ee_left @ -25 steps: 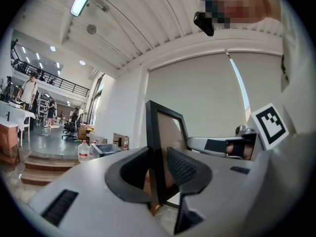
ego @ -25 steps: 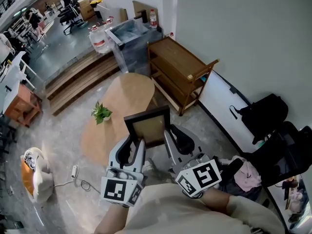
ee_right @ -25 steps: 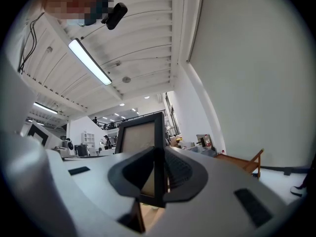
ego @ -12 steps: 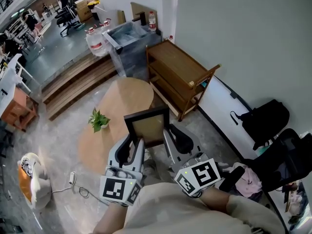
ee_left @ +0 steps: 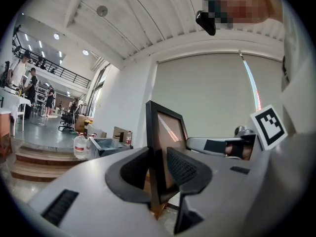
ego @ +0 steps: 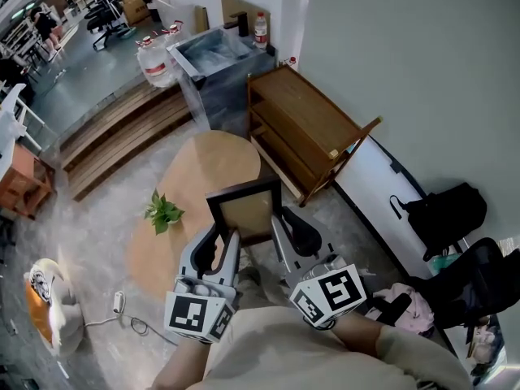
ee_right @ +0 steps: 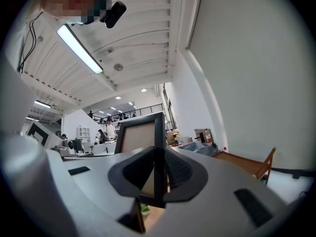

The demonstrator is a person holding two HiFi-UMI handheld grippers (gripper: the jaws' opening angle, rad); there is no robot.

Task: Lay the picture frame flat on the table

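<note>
Head view: the picture frame (ego: 248, 210) stands upright in the air, clear of the oval tabletop (ego: 203, 165), which runs away from it toward eleven o'clock. My left hand-held gripper (ego: 225, 239) pinches the frame's left edge and my right hand-held gripper (ego: 284, 232) its right edge, both low on the sides. A small potted plant (ego: 163, 211) sits on the wood at nine o'clock of the frame, so I judge the bare stretch at twelve o'clock to be the safer place to lay it. Left gripper view: the jaws of the left hand-held gripper (ee_left: 159, 169) are clenched on the dark moulding of the picture frame (ee_left: 165, 132), edge-on, and the pads bite only the rim. Right gripper view: the right hand-held gripper (ee_right: 158, 169) is likewise clamped on the picture frame (ee_right: 140, 137), with the plant just showing below. To do this well I would carry both hands forward together, tip the top edge away from me evenly, lower until the frame lies flat on the wood, and only then let go, since a thin edge grip could twist if one hand leads.
</note>
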